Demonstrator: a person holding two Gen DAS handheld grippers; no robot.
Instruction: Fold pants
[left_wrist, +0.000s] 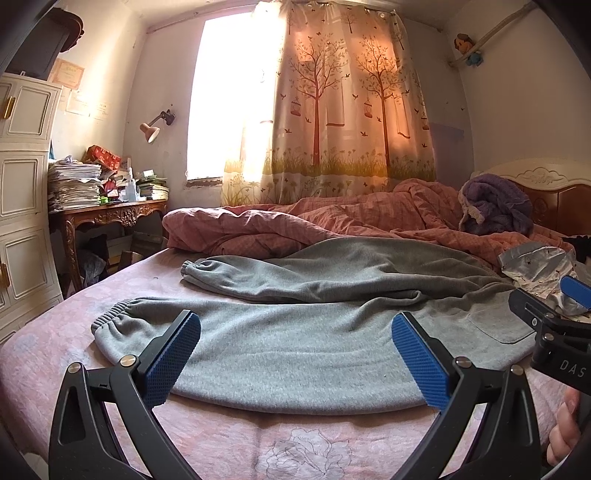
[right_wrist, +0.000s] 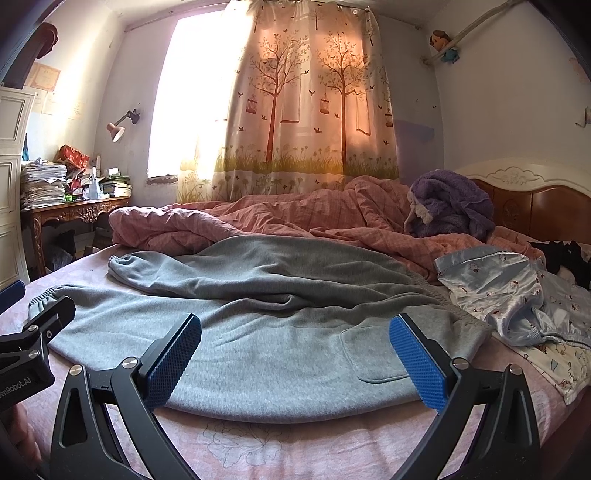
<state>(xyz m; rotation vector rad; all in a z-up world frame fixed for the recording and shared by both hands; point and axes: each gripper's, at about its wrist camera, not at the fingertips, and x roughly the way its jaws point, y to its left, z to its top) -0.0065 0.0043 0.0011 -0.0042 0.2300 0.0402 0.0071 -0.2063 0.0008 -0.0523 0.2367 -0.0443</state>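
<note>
Grey fleece sweatpants (left_wrist: 295, 343): spread flat across pink floral bedsheet (left_wrist: 229, 439), elastic cuffs toward your left, waistband toward your right, patch pocket facing up; far leg lies partly over rumpled pink checked duvet (left_wrist: 295, 221).
Your left claw (left_wrist: 295, 354): spread wide, empty, poised over near leg.
Your right claw (right_wrist: 295, 354): spread wide, empty, poised over pocket area.
Pale blue printed satin garment (right_wrist: 517, 295): crumpled just beside waistband.
Purple plush blanket (right_wrist: 450, 203): heaped near headboard.
</note>
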